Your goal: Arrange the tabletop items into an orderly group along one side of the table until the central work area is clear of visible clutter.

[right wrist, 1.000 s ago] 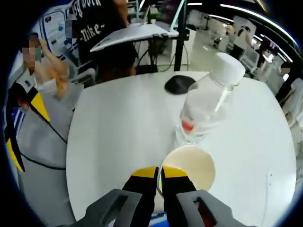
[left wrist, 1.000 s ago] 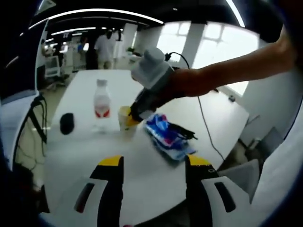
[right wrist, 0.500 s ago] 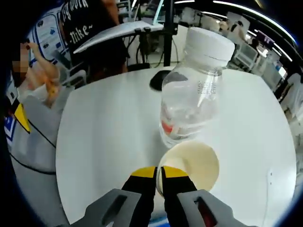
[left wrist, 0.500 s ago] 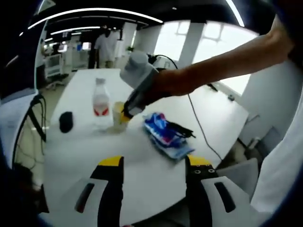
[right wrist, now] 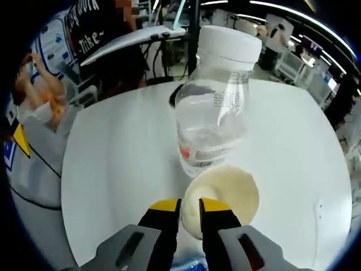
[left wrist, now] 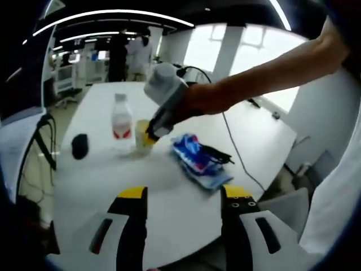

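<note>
Two grippers are at work over a white table (left wrist: 186, 209). Left gripper (left wrist: 183, 195) hovers above the near edge in the left gripper view, jaws spread wide with nothing between them. Right gripper (right wrist: 190, 204) reaches in from the right of that view on a bare arm; in the right gripper view its yellow-tipped jaws pinch the near rim of a paper cup (right wrist: 223, 195), one jaw outside the wall and one inside.

Reading left to right across the left gripper view: a black computer mouse (left wrist: 79, 145) lies nearest the left edge. Next stands a clear water bottle (left wrist: 120, 123) with a white cap and red label, upright. Just beside it, touching or nearly so, is the cream paper cup. Well to the right, nearer the middle of the table, sits a blue snack packet (left wrist: 196, 161) with black-framed glasses (left wrist: 214, 153) lying on it. A cable (left wrist: 240, 149) trails across the far right side.

Progress looks about halfway: mouse, bottle and cup form a loose row toward one side, while the packet and glasses occupy the central area and appear left to move.

Count: one mouse, one bottle, one cup, one packet, one pair of glasses, one cable.
</note>
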`<control>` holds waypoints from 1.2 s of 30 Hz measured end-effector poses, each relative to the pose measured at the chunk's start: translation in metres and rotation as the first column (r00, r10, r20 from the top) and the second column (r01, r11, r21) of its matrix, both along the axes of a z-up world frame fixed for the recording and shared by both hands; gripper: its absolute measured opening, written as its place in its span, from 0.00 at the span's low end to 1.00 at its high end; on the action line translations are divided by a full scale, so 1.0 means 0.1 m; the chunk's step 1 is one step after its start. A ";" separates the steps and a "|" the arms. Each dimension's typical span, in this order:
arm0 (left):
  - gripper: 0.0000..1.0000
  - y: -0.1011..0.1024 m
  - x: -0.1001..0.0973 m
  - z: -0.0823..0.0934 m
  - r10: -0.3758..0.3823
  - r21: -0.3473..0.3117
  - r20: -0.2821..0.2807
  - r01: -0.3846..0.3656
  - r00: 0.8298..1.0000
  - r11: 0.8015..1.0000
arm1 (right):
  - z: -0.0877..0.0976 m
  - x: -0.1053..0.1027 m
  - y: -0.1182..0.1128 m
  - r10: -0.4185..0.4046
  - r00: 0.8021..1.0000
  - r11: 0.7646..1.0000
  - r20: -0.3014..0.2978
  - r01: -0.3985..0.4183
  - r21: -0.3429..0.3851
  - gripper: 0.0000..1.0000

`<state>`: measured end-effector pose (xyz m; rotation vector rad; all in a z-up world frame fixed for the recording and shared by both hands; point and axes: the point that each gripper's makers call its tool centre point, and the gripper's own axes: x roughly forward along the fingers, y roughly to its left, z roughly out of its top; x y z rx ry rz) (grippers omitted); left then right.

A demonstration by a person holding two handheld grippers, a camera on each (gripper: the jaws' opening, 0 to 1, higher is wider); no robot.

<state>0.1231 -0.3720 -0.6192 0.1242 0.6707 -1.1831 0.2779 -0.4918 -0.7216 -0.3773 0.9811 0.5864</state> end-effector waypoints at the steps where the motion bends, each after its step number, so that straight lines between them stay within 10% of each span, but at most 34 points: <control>1: 0.51 -0.01 -0.01 0.00 -0.001 0.001 0.000 0.001 1.000 1.000 | 0.00 0.00 -0.02 -0.003 1.000 1.000 0.002 0.003 -0.001 0.12; 36: 0.51 -0.25 -0.27 0.06 -0.024 0.007 -0.009 0.024 1.000 1.000 | 0.60 -0.27 -0.05 -0.038 0.978 0.997 0.207 0.024 0.070 0.25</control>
